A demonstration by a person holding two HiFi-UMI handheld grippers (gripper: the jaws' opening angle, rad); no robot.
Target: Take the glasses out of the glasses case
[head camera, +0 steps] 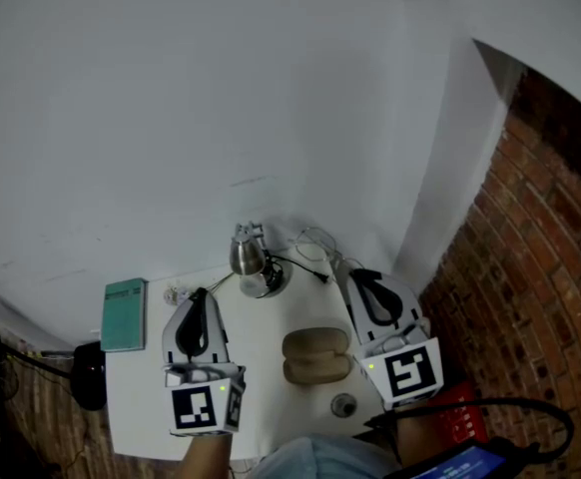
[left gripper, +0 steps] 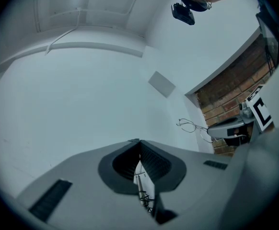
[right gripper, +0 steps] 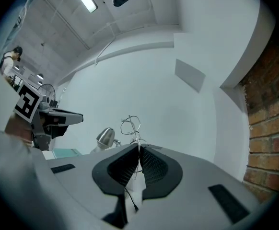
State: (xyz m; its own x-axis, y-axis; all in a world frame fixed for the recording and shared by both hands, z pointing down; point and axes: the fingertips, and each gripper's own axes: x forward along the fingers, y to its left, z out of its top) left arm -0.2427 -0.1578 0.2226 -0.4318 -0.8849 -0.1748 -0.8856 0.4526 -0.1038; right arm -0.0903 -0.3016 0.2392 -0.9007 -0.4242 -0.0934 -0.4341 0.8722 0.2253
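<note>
The tan glasses case (head camera: 315, 357) lies open on the white table (head camera: 261, 407) between my two grippers. Thin wire glasses (head camera: 314, 243) hang in the air above the table's far edge, with my right gripper (head camera: 356, 275) shut on them. In the right gripper view the wire frame (right gripper: 130, 125) sticks up past the closed fingertips of that gripper (right gripper: 139, 147). The left gripper view catches the glasses (left gripper: 190, 125) at its right. My left gripper (head camera: 200, 295) hovers left of the case, its jaws (left gripper: 138, 143) meeting at the tips; I see nothing held in them.
A metal desk lamp (head camera: 250, 259) stands at the table's far edge between the grippers. A green book (head camera: 124, 314) lies at the left edge. A small round object (head camera: 343, 404) sits near the case. A brick wall (head camera: 540, 257) rises at the right, a white wall behind.
</note>
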